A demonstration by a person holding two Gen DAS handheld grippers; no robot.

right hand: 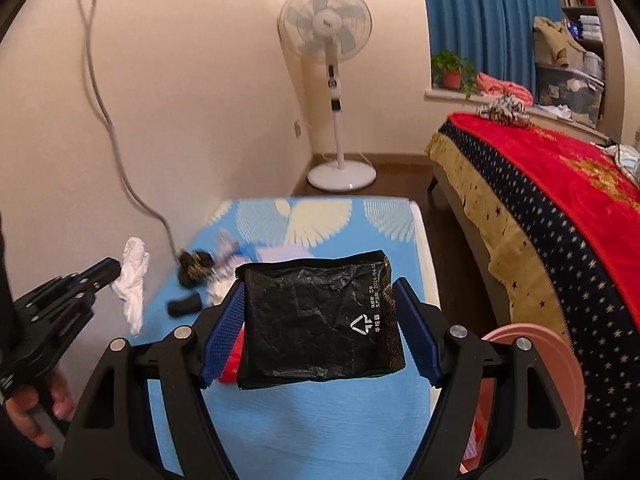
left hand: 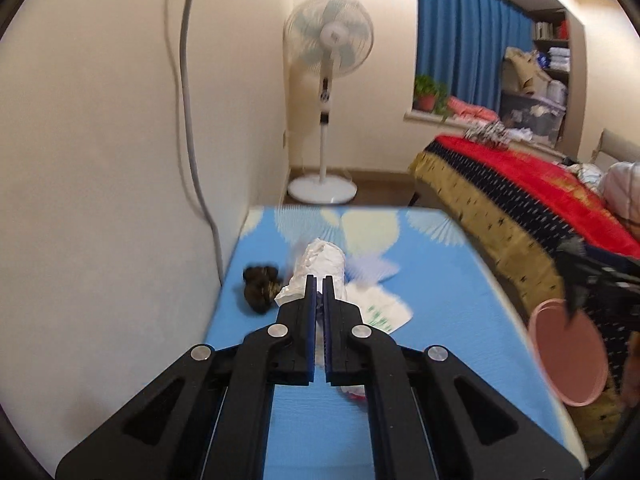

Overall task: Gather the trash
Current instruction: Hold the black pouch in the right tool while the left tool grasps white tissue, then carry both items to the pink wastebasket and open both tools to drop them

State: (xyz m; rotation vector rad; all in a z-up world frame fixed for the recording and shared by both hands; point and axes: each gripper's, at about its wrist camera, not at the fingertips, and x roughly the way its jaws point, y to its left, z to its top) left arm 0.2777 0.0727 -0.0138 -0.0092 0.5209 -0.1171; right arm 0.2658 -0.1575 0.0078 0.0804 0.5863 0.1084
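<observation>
My left gripper [left hand: 319,280] is shut on a crumpled white tissue [left hand: 320,258], which sticks out past its fingertips. In the right wrist view the left gripper [right hand: 109,271] holds that tissue [right hand: 134,280] hanging above the blue-clothed table [right hand: 320,420]. My right gripper [right hand: 320,300] grips a flat black packet [right hand: 316,320] by its side edges, with the jaws wide apart. On the table lie a dark brown clump [left hand: 260,286], a white wrapper with green print [left hand: 384,312], a small black piece [right hand: 184,306] and a red scrap [right hand: 232,360].
A pink bin [left hand: 568,352] stands at the table's right edge, between the table and a bed with a red blanket [right hand: 560,168]. A standing fan [left hand: 328,40] is in the far corner. A grey cable [left hand: 192,140] runs down the left wall. A hand [right hand: 36,408] holds the left gripper.
</observation>
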